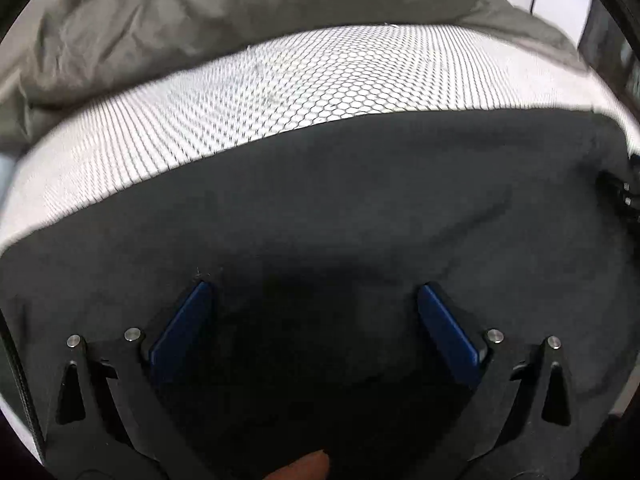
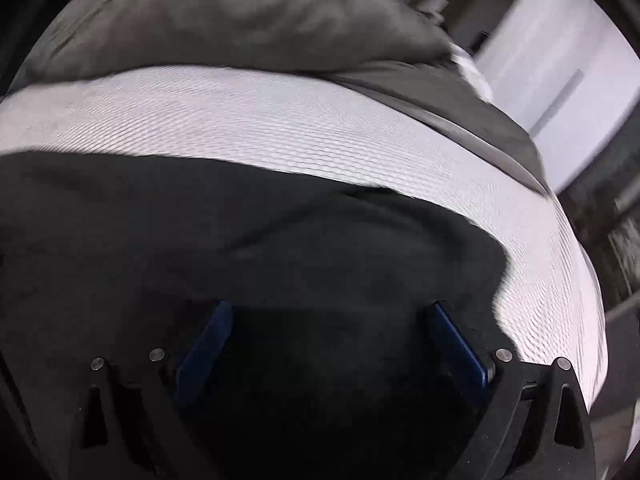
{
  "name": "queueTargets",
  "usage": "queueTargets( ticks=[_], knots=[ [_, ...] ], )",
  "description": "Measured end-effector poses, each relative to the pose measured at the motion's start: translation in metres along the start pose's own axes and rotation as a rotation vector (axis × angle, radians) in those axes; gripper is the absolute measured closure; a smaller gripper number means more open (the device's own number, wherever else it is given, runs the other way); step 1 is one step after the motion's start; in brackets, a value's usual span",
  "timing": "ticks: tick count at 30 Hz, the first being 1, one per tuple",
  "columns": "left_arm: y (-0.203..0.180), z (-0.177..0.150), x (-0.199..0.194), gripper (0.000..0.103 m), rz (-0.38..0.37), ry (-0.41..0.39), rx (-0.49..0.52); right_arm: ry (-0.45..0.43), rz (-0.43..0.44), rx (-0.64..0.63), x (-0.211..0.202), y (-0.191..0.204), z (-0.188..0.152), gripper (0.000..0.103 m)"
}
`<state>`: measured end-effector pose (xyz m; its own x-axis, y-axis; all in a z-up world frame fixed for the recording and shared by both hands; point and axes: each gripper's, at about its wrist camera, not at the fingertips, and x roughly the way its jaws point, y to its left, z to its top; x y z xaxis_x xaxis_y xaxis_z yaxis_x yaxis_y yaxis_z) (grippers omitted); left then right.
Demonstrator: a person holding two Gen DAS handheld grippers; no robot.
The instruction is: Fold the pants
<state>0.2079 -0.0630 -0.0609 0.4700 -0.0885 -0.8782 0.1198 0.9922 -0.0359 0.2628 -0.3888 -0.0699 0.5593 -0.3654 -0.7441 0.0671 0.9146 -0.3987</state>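
— Pants, dark charcoal soft cloth (image 1: 320,208), lie on the white honeycomb-mesh mattress (image 1: 256,92), filling my view from nine to three o'clock.
— Tongs?
— Left tongs (image 1: 316,300) and right tongs (image 2: 330,312) both spread wide, gripping nothing. I'd pinch one hem edge cleanly. Waistband and legs are cut off; motion blur hides the seams.

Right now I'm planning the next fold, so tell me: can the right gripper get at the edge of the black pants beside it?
Probably yes. The right gripper is open over the black pants, and their edge lies bare on the white mesh surface, nothing covering it.
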Motion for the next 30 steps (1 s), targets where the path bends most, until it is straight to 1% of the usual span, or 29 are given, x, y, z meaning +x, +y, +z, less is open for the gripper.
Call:
queueTargets(
  ticks=[2, 3, 5, 6, 7, 8, 9, 10, 12, 13, 14, 16, 17, 18, 19, 21, 22, 23, 24, 25, 26, 27, 28, 29, 30],
  knots=[
    [0.009, 0.003, 0.005, 0.0, -0.012, -0.009, -0.045, -0.01, -0.084, 0.058, 0.001, -0.026, -0.005, 0.004],
    [0.01, 0.004, 0.006, 0.0, -0.009, -0.011, -0.056, -0.003, -0.086, 0.096, 0.006, -0.039, -0.01, 0.004],
    [0.009, 0.002, 0.003, 0.0, -0.008, -0.015, -0.055, 0.0, 0.009, 0.199, 0.005, -0.058, -0.017, 0.004],
    [0.011, 0.006, 0.005, 0.0, -0.004, -0.016, -0.05, -0.011, 0.03, 0.205, -0.001, -0.057, -0.017, 0.004],
    [0.011, 0.005, 0.004, 0.0, 0.001, -0.016, -0.049, -0.034, 0.048, 0.185, -0.009, -0.053, -0.017, 0.004],
    [0.013, 0.006, 0.006, 0.0, 0.005, -0.017, -0.049, -0.072, 0.059, 0.122, -0.023, -0.039, -0.016, 0.004],
    [0.012, 0.005, 0.004, 0.0, 0.01, -0.021, -0.051, -0.109, 0.064, 0.027, -0.038, -0.018, -0.017, 0.004],
    [0.011, 0.003, 0.003, 0.0, 0.018, -0.026, -0.049, -0.125, 0.089, -0.062, -0.048, 0.005, -0.019, 0.004],
    [0.012, 0.0, 0.004, 0.0, 0.018, -0.028, -0.045, -0.111, 0.172, -0.167, -0.056, 0.038, -0.024, 0.004],
    [0.014, 0.001, 0.004, 0.0, 0.012, -0.028, -0.047, -0.089, 0.206, -0.229, -0.055, 0.054, -0.03, 0.004],
    [0.018, 0.007, 0.008, 0.0, 0.008, -0.029, -0.049, -0.069, 0.202, -0.279, -0.057, 0.067, -0.036, 0.004],
    [0.019, 0.006, 0.006, 0.0, 0.008, -0.031, -0.046, -0.051, 0.183, -0.317, -0.055, 0.068, -0.044, 0.004],
    [0.02, 0.007, 0.006, 0.0, 0.009, -0.034, -0.045, -0.04, 0.192, -0.282, -0.056, 0.054, -0.047, 0.004],
    [0.021, 0.006, 0.005, 0.0, 0.008, -0.037, -0.048, -0.018, 0.176, -0.243, -0.055, 0.038, -0.05, 0.004],
    [0.021, 0.006, 0.005, 0.0, 0.008, -0.041, -0.051, -0.003, 0.143, -0.219, -0.056, 0.025, -0.054, 0.004],
    [0.02, 0.004, 0.004, 0.0, 0.016, -0.047, -0.051, 0.053, 0.017, -0.149, -0.046, -0.011, -0.065, 0.004],
    [0.019, 0.004, 0.004, 0.0, 0.02, -0.05, -0.05, 0.081, -0.032, -0.101, -0.041, -0.03, -0.071, 0.002],
    [0.019, 0.004, 0.003, 0.0, 0.025, -0.05, -0.051, 0.096, 0.011, -0.001, -0.038, -0.054, -0.077, 0.0],
    [0.018, 0.004, 0.002, 0.0, 0.033, -0.049, -0.049, 0.095, 0.049, 0.053, -0.04, -0.062, -0.078, 0.0],
    [0.017, 0.004, 0.001, 0.0, 0.041, -0.051, -0.048, 0.087, 0.047, 0.081, -0.045, -0.064, -0.079, 0.0],
    [0.017, 0.004, -0.001, 0.0, 0.048, -0.052, -0.05, 0.074, 0.021, 0.067, -0.051, -0.06, -0.077, 0.0],
    [0.018, 0.004, -0.003, 0.0, 0.056, -0.052, -0.054, 0.045, -0.021, 0.031, -0.057, -0.053, -0.071, 0.0],
    [0.018, 0.004, -0.008, 0.0, 0.065, -0.058, -0.062, 0.012, -0.043, -0.001, -0.066, -0.044, -0.068, 0.0],
    [0.018, 0.004, -0.014, 0.001, 0.065, -0.069, -0.067, -0.019, -0.031, -0.023, -0.074, -0.033, -0.062, 0.0],
    [0.017, 0.002, -0.021, 0.001, 0.052, -0.083, -0.072, -0.052, 0.015, -0.034, -0.081, -0.02, -0.055, 0.0]
  ],
)
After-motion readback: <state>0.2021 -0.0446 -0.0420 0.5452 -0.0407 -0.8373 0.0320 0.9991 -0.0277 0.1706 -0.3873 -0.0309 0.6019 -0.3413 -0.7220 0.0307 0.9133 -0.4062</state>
